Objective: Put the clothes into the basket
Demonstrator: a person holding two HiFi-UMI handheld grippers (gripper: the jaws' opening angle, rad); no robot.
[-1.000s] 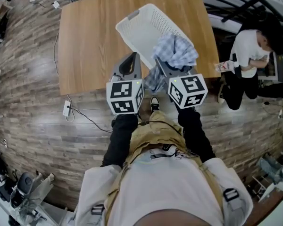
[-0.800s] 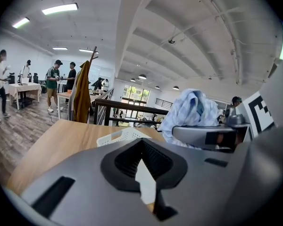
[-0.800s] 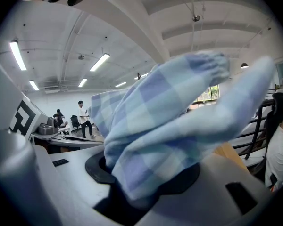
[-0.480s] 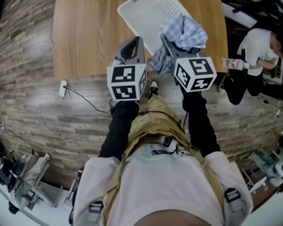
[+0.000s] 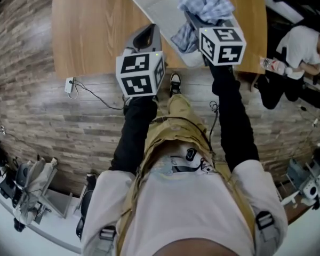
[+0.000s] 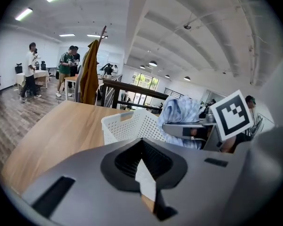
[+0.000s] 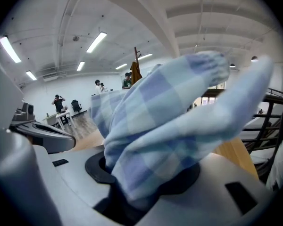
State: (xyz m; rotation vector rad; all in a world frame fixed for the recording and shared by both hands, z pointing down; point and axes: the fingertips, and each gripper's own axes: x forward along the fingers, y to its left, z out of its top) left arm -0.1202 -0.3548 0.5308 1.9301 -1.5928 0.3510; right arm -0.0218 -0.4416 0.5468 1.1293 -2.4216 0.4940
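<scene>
**Checked cloth held over the white basket**

Wood-plank flooring (image 5: 48, 127) in grey-brown runs under a table (image 5: 90, 25) with a smooth, pale oak-grain top and rounded corners. On that top, toward 12 o'clock in the head view, stands a basket (image 5: 154, 1). It is white plastic and rectangular, its walls are pierced with rows of small holes, and a handle slot is cut in one short end. It sits askew to the table's edge.

Soft, crumpled fabric in a pale blue and white check, the cloth (image 5: 205, 7) bunches at 1 o'clock, over the basket's right side. Whether it touches the rim cannot be told.

The right gripper (image 5: 194, 20) has its jaws clamped on the cloth. In its own view the folds spill out of the dark throat and fill most of the frame. The left gripper (image 5: 144, 36) lies at 11 o'clock, over the table's near edge just beside the basket's corner. Its grey jaws are drawn together to a point with nothing between them.

Off the table's corner at 9 o'clock, a white power strip (image 5: 69, 85) and its cable lie on the floor. A person in a white top (image 5: 301, 47) crouches at 3 o'clock. The left gripper view shows a white ceiling with strip lights, a brown coat on a stand (image 6: 89, 76) at 10 o'clock, and people standing (image 6: 30, 69) farther off at 9 o'clock.
</scene>
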